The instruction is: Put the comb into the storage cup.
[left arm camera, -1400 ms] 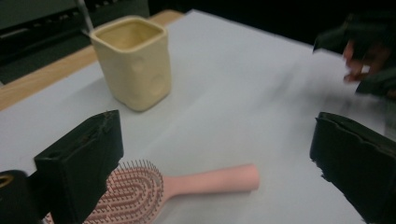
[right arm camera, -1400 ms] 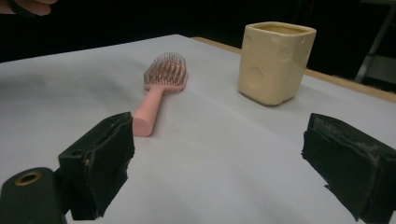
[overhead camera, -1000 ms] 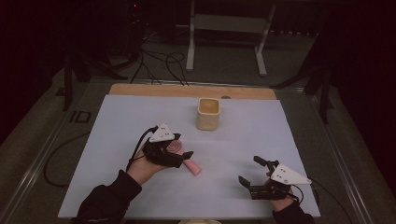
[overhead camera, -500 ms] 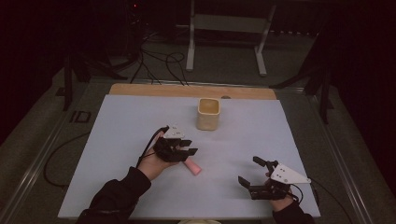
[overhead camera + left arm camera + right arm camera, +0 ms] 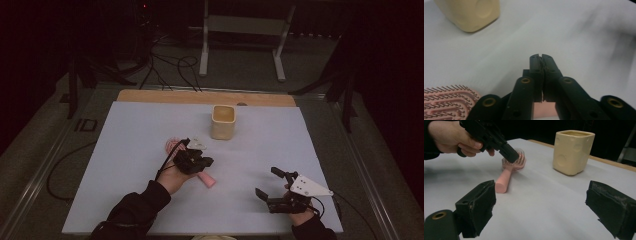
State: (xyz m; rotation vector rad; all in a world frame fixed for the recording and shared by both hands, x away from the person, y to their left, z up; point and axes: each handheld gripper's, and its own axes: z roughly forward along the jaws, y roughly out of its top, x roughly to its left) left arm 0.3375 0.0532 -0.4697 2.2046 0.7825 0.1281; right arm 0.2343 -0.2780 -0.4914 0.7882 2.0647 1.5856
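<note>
A person sat at a table covered with a pale sheet (image 5: pixel 125 150), holding a two-jaw gripper in each hand. A pink hairbrush (image 5: pixel 509 173) lay flat on the sheet, bristles up, its handle pointing toward the person. A cream square ceramic cup (image 5: pixel 223 121) stood upright farther back, well apart from the brush.

The left gripper (image 5: pixel 196 161) hung low over the brush, near where the handle met the bristled head. Its jaws had just been closing and now met pad to pad with nothing between them; in the left gripper view the brush head (image 5: pixel 449 98) lay off to one side and the pink handle showed underneath the closed jaws, not inside them. The right gripper (image 5: pixel 272 189) rested near the table's front edge, well away from the brush, its jaws standing wide apart and empty.

The pinch appeared to have missed. To pick the brush up cleanly, the left jaws would likely need to part again, drop lower so one pad sat on each side of the handle, and close across its narrow width, clear of the bristles, before lifting.
</note>
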